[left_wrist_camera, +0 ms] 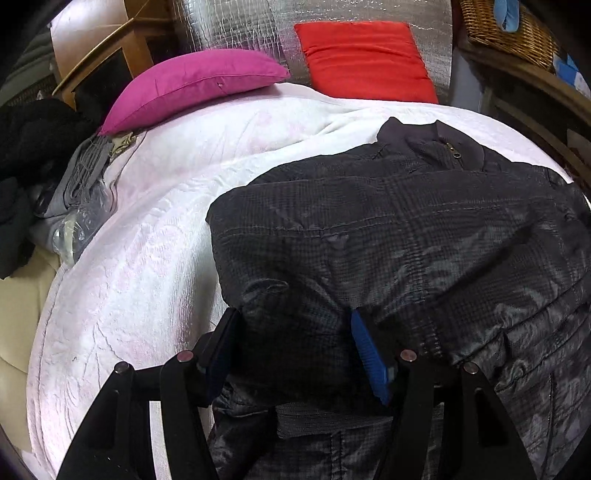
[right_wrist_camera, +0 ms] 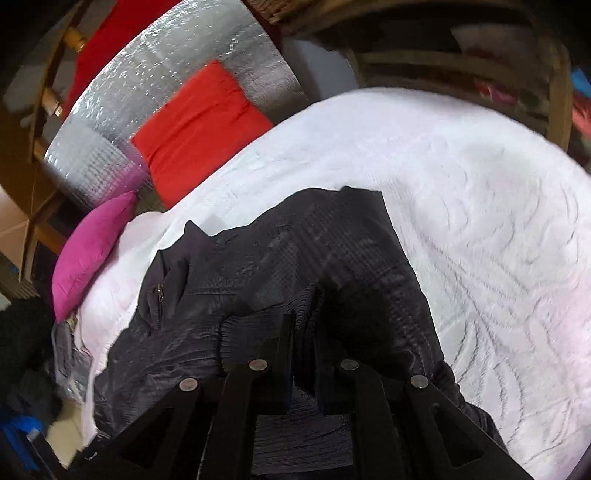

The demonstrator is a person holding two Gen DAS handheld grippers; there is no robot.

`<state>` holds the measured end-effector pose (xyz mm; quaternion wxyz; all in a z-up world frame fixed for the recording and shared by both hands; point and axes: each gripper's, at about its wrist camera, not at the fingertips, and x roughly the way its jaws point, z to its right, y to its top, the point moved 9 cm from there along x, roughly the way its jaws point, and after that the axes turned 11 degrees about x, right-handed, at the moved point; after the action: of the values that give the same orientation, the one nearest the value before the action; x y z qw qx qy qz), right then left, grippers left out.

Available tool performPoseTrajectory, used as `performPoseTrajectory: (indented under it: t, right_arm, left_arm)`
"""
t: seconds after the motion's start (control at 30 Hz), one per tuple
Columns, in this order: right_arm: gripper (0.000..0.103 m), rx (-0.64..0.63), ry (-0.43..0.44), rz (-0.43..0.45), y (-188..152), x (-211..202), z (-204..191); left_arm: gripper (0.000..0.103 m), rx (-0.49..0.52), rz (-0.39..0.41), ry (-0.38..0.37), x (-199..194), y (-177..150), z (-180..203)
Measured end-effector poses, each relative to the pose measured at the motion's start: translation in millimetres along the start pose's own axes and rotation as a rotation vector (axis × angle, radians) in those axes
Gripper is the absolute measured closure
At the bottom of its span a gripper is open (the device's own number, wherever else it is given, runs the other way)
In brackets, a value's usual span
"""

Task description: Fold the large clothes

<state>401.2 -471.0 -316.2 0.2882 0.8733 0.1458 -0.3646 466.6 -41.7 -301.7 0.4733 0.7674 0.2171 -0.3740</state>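
A dark quilted jacket (left_wrist_camera: 406, 229) lies on a white bedspread (left_wrist_camera: 155, 229), collar and zipper toward the far side. My left gripper (left_wrist_camera: 295, 325) is at the jacket's near hem; its jaws stand wide apart with a fold of the fabric bulging between the blue pads (left_wrist_camera: 365, 350). In the right wrist view the jacket (right_wrist_camera: 295, 251) lies partly folded on the bedspread (right_wrist_camera: 461, 192). My right gripper (right_wrist_camera: 306, 314) is shut on the jacket's ribbed knit hem (right_wrist_camera: 299, 435), which bunches between the close-set fingers.
A magenta cushion (left_wrist_camera: 192, 81) and a red cushion (left_wrist_camera: 365, 59) lie at the far edge of the bed against a silver foil panel (left_wrist_camera: 240, 26). Dark and grey clothes (left_wrist_camera: 55, 177) are piled at the left. A wicker basket (left_wrist_camera: 509, 29) stands far right.
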Motion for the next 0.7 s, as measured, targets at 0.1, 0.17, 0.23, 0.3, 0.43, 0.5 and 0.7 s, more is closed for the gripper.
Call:
performPoseTrajectory:
  t: [0.1, 0.17, 0.23, 0.3, 0.43, 0.5, 0.7]
  right_arm:
    - [0.09, 0.029, 0.025, -0.027, 0, -4, 0]
    - [0.086, 0.055, 0.045, -0.058, -2, -4, 1]
    - [0.075, 0.074, 0.071, -0.088, -5, -3, 0]
    - [0.04, 0.077, 0.113, -0.11, -8, -2, -5]
    - [0.027, 0.008, 0.129, -0.126, -18, -2, -23]
    - [0.061, -0.108, 0.037, -0.103, -25, 3, -28]
    - [0.093, -0.183, -0.046, -0.036, -20, 3, -27]
  left_arm:
    - [0.04, 0.011, 0.004, 0.02, -1, 0, 3]
    - [0.04, 0.01, 0.006, 0.021, 0, -1, 0]
    - [0.04, 0.012, 0.007, 0.022, 0, -1, 0]
    - [0.04, 0.015, 0.009, 0.025, 0, -1, 0]
    - [0.04, 0.021, 0.012, 0.034, -2, -3, 1]
    - [0.04, 0.018, 0.012, 0.037, -2, -3, 1]
    - [0.04, 0.016, 0.013, 0.04, -1, -3, 1]
